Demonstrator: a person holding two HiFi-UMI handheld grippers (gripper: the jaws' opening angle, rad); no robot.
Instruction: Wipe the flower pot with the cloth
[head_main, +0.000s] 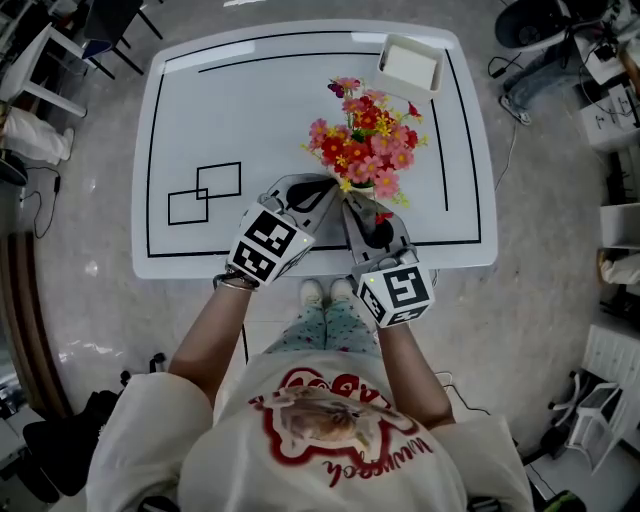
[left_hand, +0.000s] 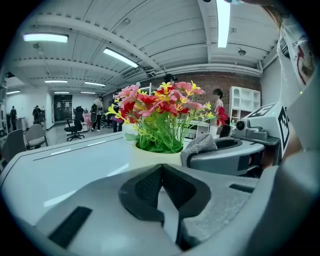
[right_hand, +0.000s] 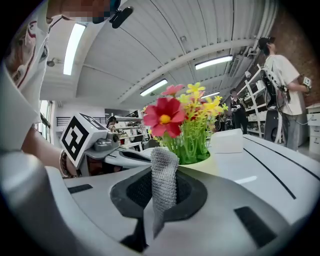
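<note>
A cream flower pot (left_hand: 150, 159) full of red, pink and yellow flowers (head_main: 368, 145) stands on the white table (head_main: 200, 110), near its front edge. My left gripper (head_main: 325, 184) is at the pot's left side, and in the left gripper view its jaws are shut, with the tips (left_hand: 160, 169) right against the pot wall. My right gripper (head_main: 352, 202) is just in front of the pot and shut on a grey knitted cloth (right_hand: 164, 180). The cloth sticks up out of the jaws close to the pot's rim (right_hand: 202, 164). The flowers hide most of the pot in the head view.
A white rectangular box (head_main: 410, 65) sits at the table's far right corner. Black outlined rectangles (head_main: 205, 192) are marked on the table to the left. Chairs, shelves and people stand around the room, one person (right_hand: 285, 85) beyond the table.
</note>
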